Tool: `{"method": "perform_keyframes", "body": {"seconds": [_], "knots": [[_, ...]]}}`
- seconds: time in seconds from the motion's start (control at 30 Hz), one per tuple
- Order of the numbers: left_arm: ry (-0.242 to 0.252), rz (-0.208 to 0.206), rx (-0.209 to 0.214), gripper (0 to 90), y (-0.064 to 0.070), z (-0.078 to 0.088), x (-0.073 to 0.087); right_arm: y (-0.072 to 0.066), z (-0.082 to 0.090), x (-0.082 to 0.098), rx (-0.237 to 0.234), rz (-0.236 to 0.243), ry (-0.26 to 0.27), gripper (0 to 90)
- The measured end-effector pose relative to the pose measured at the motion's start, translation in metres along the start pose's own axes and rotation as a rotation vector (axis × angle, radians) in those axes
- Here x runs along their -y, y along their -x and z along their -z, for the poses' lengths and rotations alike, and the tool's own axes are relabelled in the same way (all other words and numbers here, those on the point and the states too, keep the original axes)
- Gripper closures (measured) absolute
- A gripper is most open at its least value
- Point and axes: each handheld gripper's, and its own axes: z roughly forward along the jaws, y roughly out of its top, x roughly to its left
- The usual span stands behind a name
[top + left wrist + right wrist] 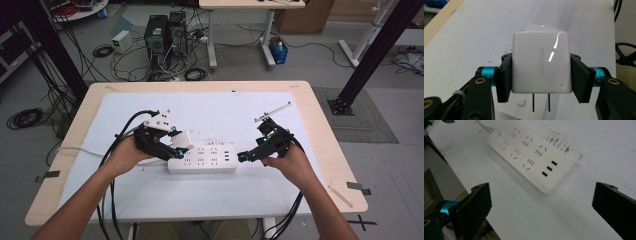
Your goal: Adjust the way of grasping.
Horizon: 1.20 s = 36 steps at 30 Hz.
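Observation:
A white power strip (202, 158) (530, 156) with several sockets lies on the white mat near the table's middle. My left gripper (176, 146) (540, 80) is shut on a white UGREEN charger (540, 66) (182, 139), its two prongs pointing down toward the left end of the strip, whose switch (521, 102) shows just below. My right gripper (243, 156) (541, 207) is open, its jaws wide apart with nothing between them, just off the right end of the strip where the USB ports (549, 168) are.
A white mat (125, 192) covers most of the wooden table (320, 125). The strip's white cable (80, 148) runs off to the left. Black gripper cables (112, 200) trail toward the front edge. A thin stick (340, 195) lies at the front right.

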Motion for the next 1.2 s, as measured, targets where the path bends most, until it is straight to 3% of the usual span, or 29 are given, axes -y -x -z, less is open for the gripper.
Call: {"method": "perform_keyframes", "body": {"seconds": [0.17, 0.43, 0.47, 0.57, 0.77, 1.2], "knots": [[-0.001, -0.025, 0.006, 42.5, 0.005, -0.006, -0.006, -0.006, -0.002, -0.005, -0.048, -0.012, 0.028, 1.8], [0.019, -0.051, 0.017, 42.5, 0.014, -0.017, -0.011, -0.011, -0.006, -0.012, -0.084, -0.028, 0.057, 1.8], [0.025, -0.052, 0.019, 42.5, 0.015, -0.018, -0.012, -0.013, -0.008, -0.014, -0.117, -0.034, 0.066, 1.8], [0.032, -0.073, 0.027, 42.5, 0.019, -0.023, -0.015, -0.015, -0.010, -0.016, -0.151, -0.045, 0.078, 1.8], [0.054, -0.103, 0.047, 42.5, 0.024, -0.028, -0.019, -0.019, -0.017, -0.022, -0.304, -0.113, 0.122, 1.8], [0.088, -0.141, 0.057, 42.5, 0.029, -0.030, -0.024, -0.026, -0.029, -0.032, -0.342, -0.140, 0.118, 1.8]]}}
